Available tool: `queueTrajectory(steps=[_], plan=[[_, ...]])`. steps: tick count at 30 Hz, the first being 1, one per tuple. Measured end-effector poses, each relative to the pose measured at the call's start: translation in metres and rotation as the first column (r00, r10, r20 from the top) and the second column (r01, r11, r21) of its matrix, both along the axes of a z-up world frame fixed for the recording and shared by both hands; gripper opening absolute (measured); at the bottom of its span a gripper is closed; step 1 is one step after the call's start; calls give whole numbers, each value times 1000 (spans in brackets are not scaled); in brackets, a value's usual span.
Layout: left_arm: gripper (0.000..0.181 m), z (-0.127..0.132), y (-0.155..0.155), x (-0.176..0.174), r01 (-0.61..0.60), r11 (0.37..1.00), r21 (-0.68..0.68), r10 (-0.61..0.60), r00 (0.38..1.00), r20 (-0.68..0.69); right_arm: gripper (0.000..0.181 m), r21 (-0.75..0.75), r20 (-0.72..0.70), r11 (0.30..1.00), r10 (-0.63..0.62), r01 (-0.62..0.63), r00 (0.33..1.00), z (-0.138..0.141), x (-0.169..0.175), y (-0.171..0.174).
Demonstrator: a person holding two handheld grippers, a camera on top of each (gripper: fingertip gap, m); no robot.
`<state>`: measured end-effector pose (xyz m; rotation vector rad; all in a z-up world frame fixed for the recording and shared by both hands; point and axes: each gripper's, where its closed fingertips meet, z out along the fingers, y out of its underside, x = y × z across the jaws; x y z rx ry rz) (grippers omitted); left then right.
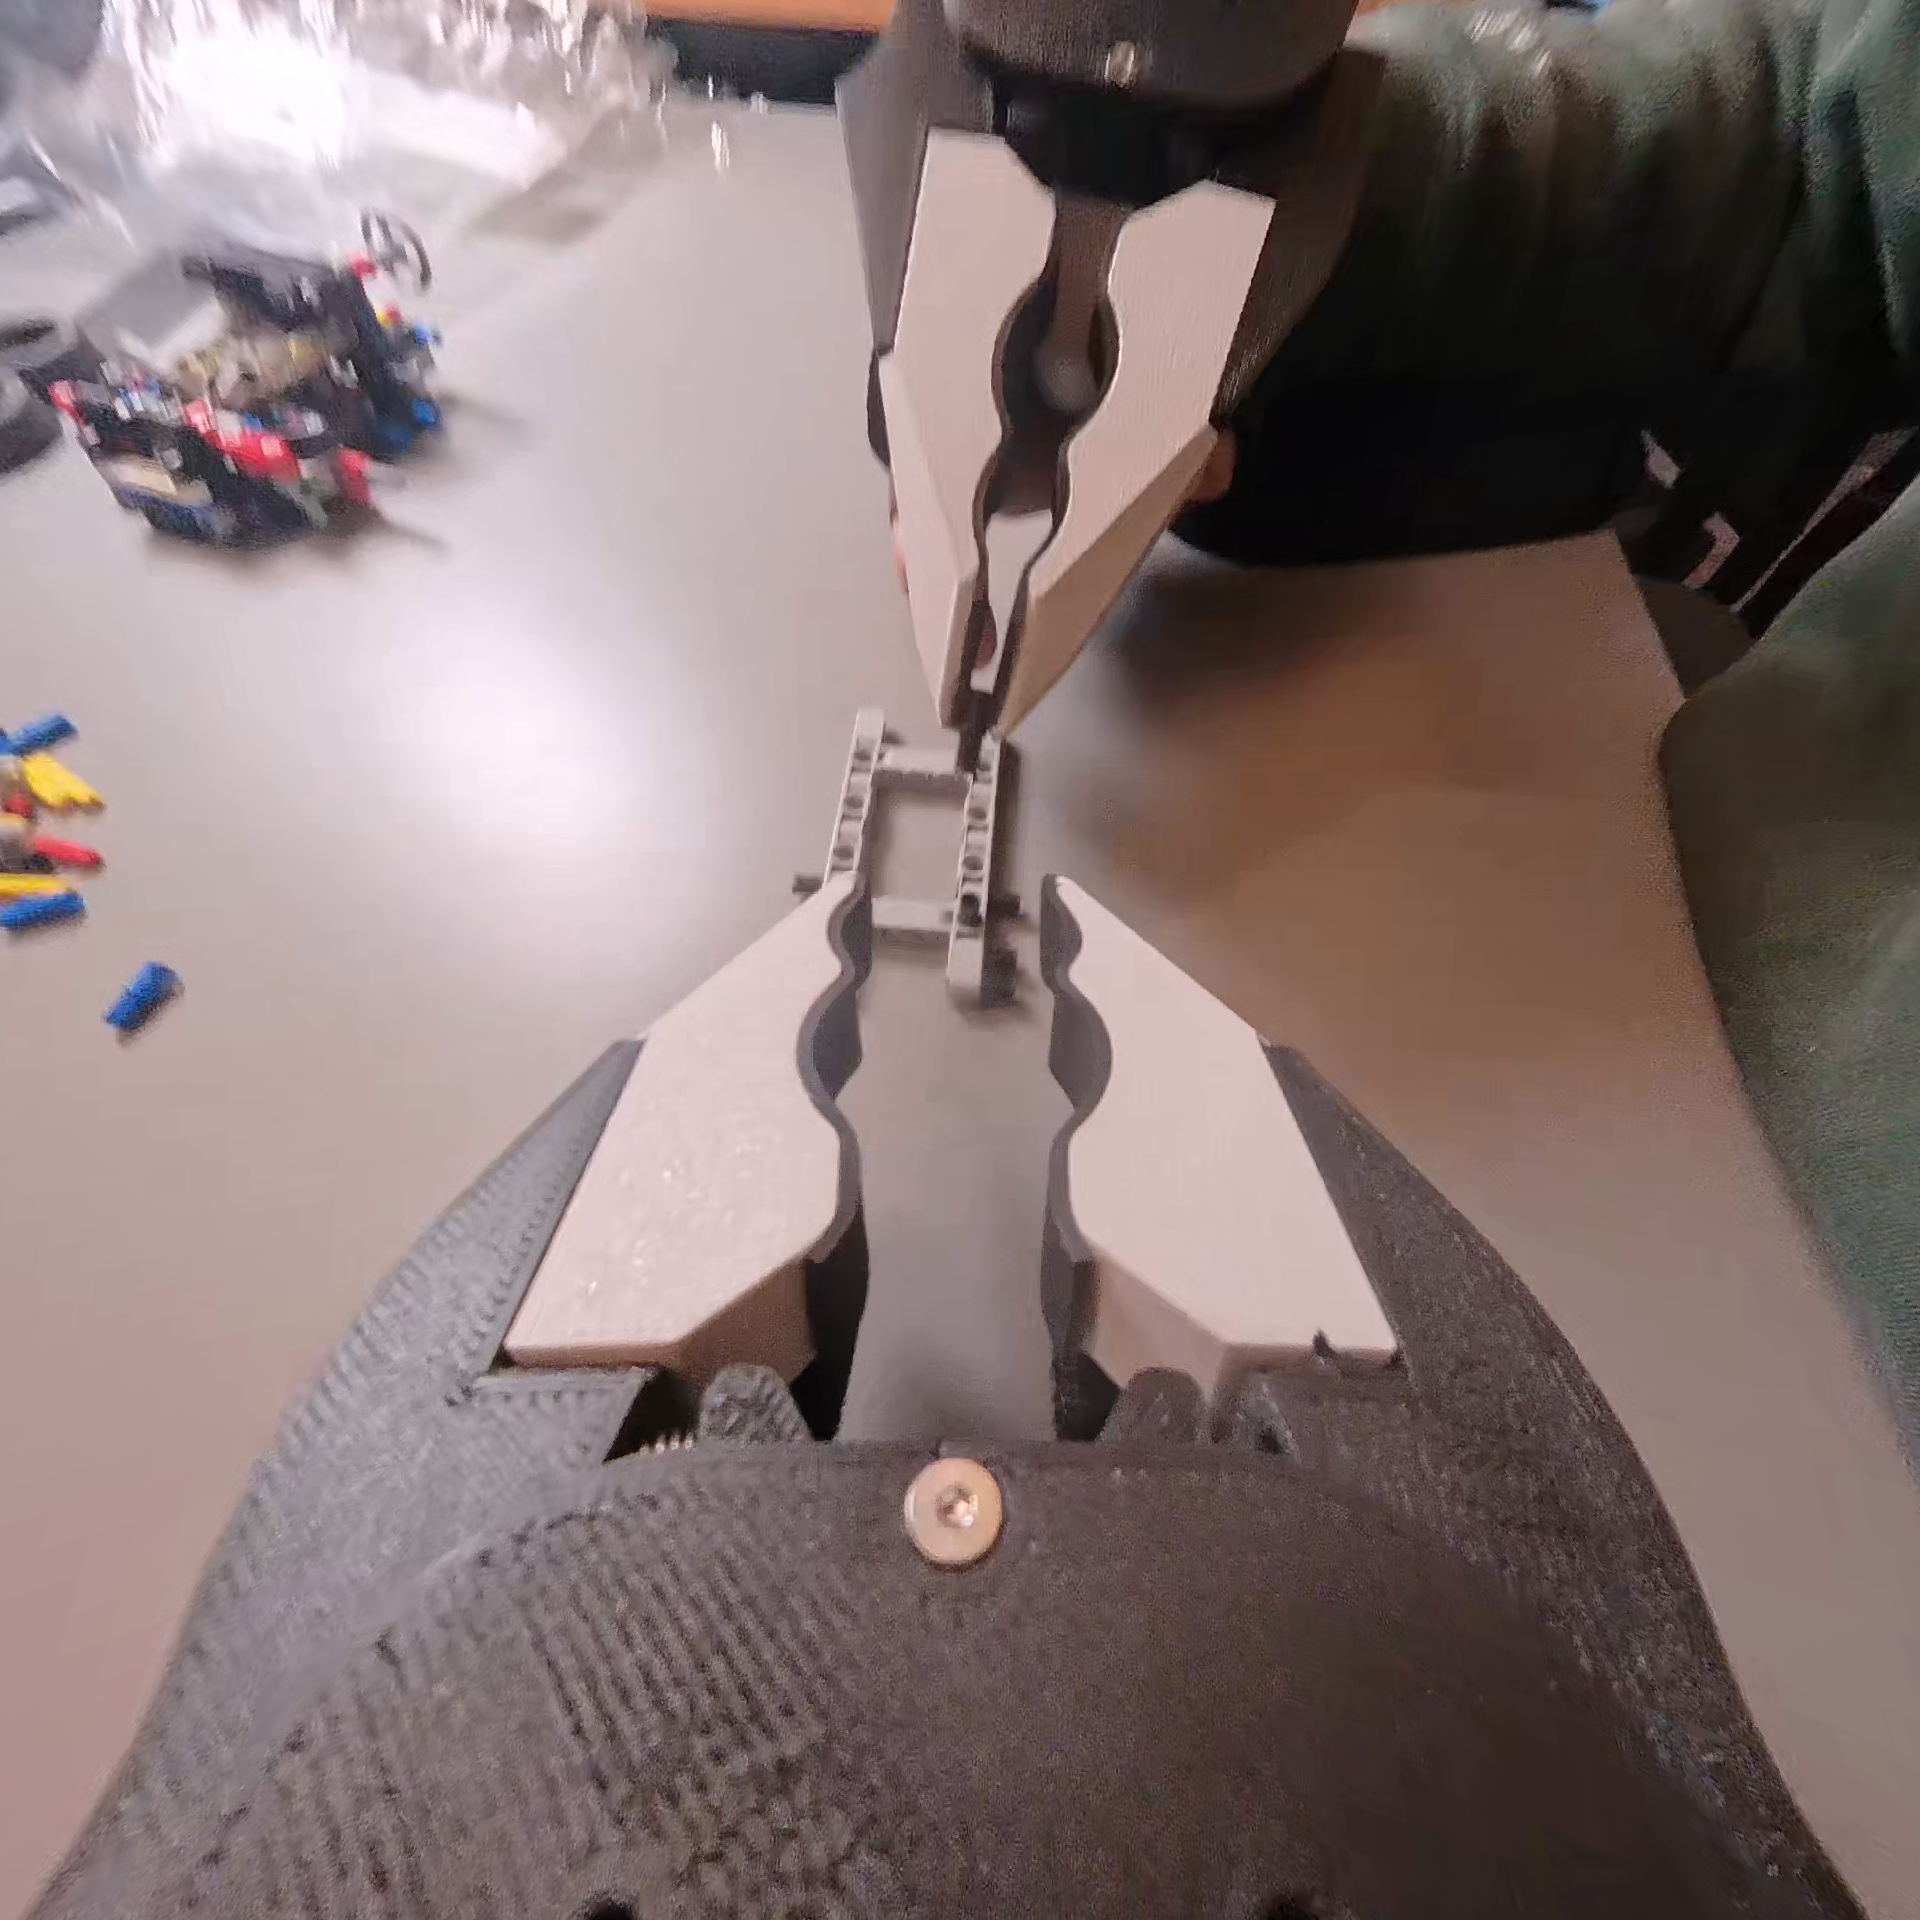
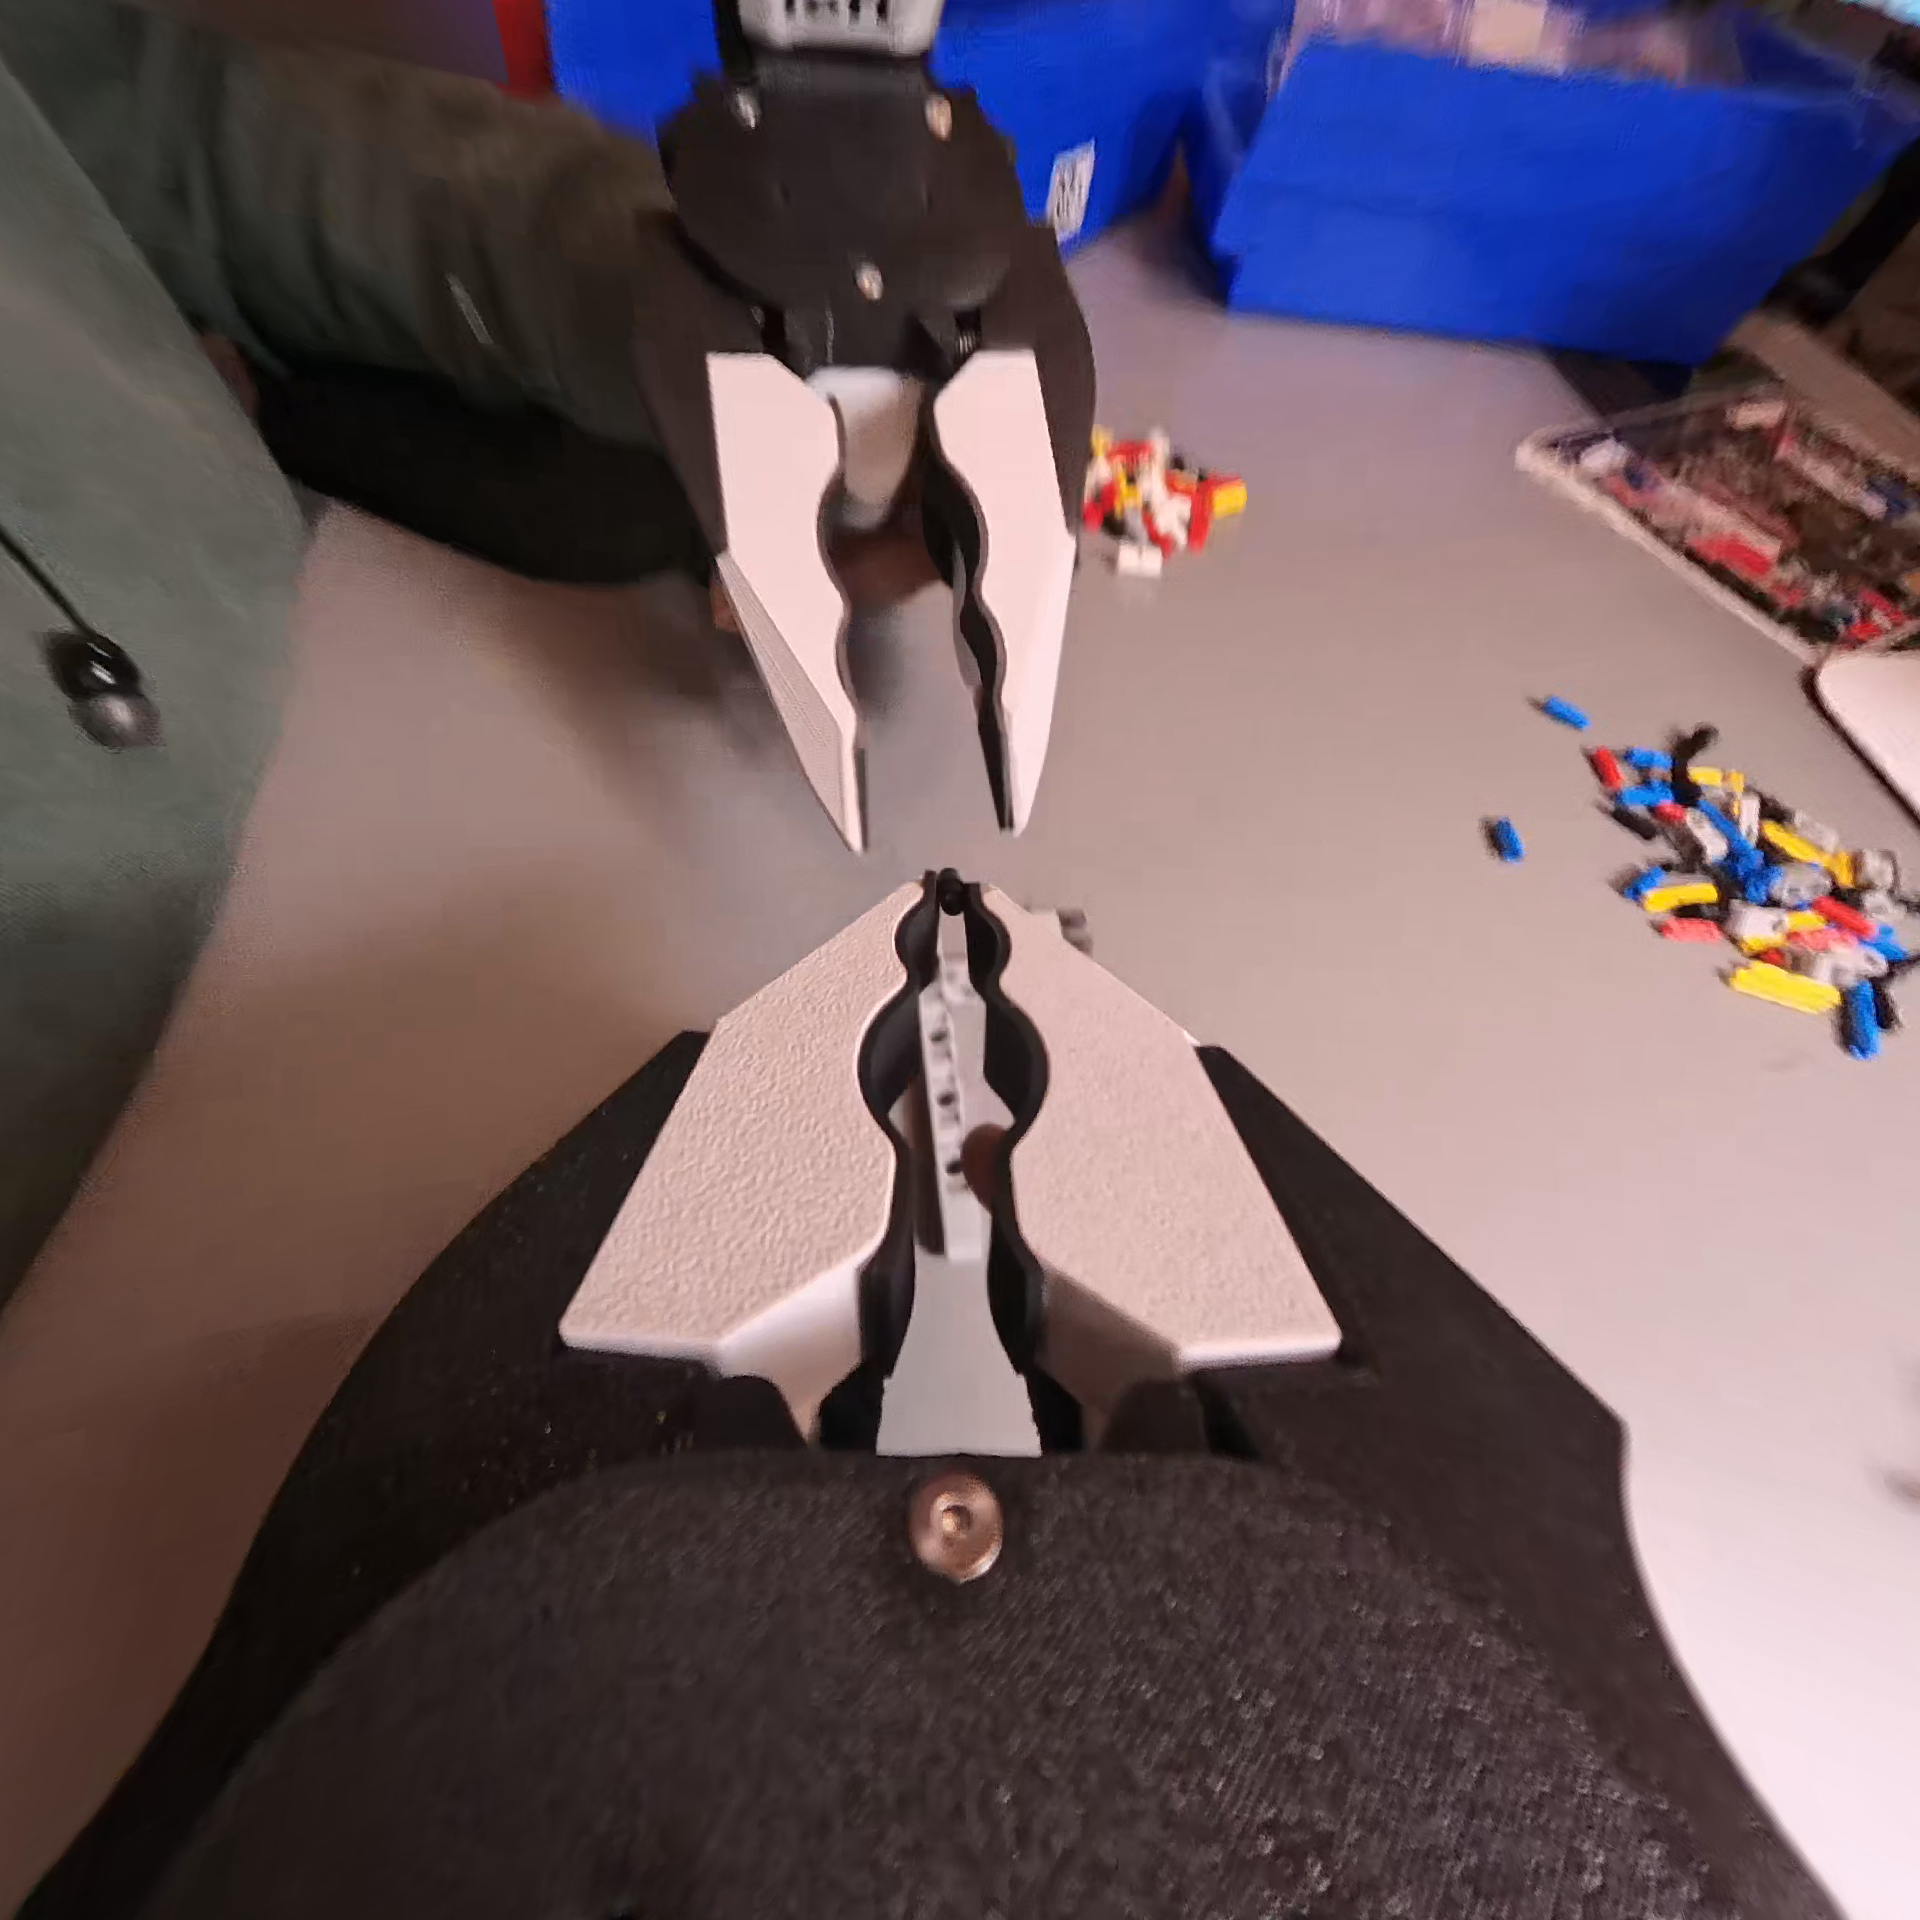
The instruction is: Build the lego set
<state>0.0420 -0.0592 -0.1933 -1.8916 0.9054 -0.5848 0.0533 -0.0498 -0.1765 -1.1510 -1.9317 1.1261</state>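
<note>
**Both tools at the grey frame on the worktop**

Your left tool [image 1: 951, 894] sits nearest the lens in the left wrist view, fingers spread wide w/ nothing between the pads. Its tips flank the near end of a grey lego frame [image 1: 914, 852]: two long holed beams joined by cross pieces, lying flat on the grey worktop [image 1: 468, 1039]. Left fingertip overlaps the frame's left beam; whether it touches, can't tell.

Your right tool [image 1: 971, 717] comes down from the top of that view, fingers pinched nearly together on a small dark pin [image 1: 971, 743] at the frame's far end, by the right beam. In the right wrist view the same tool [image 2: 948, 894] is closed on that dark pin [image 2: 948, 883] at its tips, w/ a grey beam of the frame [image 2: 951, 1091] showing through the gap between the fingers. Left tool [image 2: 930, 821] faces it from just beyond, spread apart, empty.

Elsewhere on the worktop:
- partly built vehicle model [image 1: 249, 405], black/red/blue, far left, blurred.
- loose pieces, blue/yellow/red [image 1: 47, 821], at the left edge; same pile [image 2: 1766, 894] right of the tools in the right view.
- smaller red/yellow/white pile [image 2: 1158, 499] behind the left tool.
- clear tray of parts [image 2: 1745, 520] far right, blue bins [image 2: 1507, 177] behind.

Green sleeves [image 1: 1610, 260] of the person fill the right side.
</note>
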Motion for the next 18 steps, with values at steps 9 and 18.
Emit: queueTrajectory(steps=[9,18], plan=[[53,-36,11,-5,-12,987,-158,-8,992,-129,2,262,297,955,58,-140,953,-28,-17,21],[50,-39,12,-4,18,990,-141,-43,984,-173,3,293,488,915,105,-276,866,-44,-19,25]])
